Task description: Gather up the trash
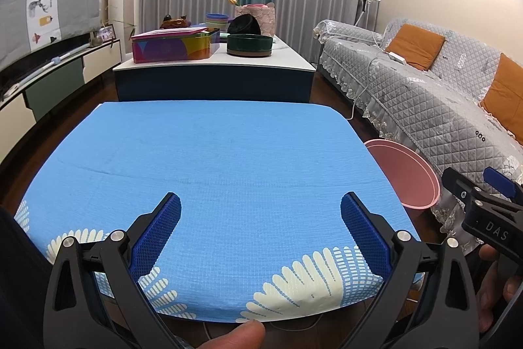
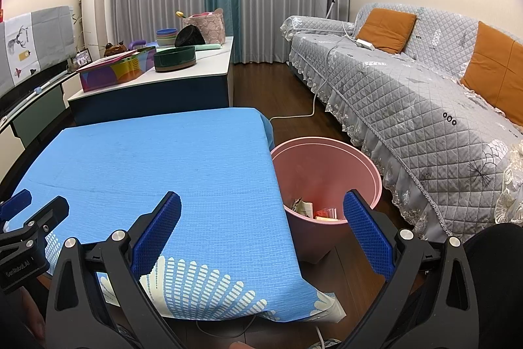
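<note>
A pink trash bin (image 2: 327,165) stands on the floor by the right edge of the table with the blue cloth (image 2: 157,159). Paper and wrapper scraps (image 2: 313,210) lie in its bottom. The bin also shows in the left wrist view (image 1: 405,172). My left gripper (image 1: 261,211) is open and empty above the near part of the blue cloth (image 1: 212,159). My right gripper (image 2: 261,211) is open and empty, over the table's right edge and the bin. No trash shows on the cloth.
A grey quilted sofa (image 2: 425,94) with orange cushions runs along the right. A white-topped coffee table (image 1: 212,61) behind holds a colourful box (image 1: 173,46) and a dark round tin (image 1: 250,44). A white cable (image 2: 310,107) lies on the floor.
</note>
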`<state>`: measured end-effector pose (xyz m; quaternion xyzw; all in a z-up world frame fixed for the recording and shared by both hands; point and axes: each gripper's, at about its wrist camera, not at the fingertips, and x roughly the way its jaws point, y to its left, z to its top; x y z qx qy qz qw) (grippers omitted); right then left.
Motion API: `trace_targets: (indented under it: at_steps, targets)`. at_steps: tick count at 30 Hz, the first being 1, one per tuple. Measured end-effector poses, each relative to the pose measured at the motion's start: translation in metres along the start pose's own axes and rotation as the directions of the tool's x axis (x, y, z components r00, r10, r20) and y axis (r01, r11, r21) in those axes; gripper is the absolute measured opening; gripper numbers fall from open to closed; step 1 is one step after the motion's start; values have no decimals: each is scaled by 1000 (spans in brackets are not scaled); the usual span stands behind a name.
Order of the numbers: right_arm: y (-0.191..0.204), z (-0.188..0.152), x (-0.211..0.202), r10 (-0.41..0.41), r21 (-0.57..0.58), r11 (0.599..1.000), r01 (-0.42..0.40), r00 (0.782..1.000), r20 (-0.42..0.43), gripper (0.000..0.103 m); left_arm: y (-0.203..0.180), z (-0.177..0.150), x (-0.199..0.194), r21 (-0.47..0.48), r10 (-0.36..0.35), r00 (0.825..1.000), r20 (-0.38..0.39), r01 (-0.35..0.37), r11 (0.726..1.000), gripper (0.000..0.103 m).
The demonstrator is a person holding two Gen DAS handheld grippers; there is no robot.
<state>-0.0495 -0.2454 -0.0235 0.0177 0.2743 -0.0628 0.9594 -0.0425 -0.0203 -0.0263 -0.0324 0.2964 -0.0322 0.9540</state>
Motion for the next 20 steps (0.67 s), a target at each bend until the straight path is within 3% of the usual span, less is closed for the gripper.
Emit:
trace_targets:
  at_steps: [20]
  targets:
    - [1, 0, 0, 1, -5, 1000, -1, 1000, -2, 98, 5, 2, 4, 9, 10, 1000, -5, -10, 1000, 95]
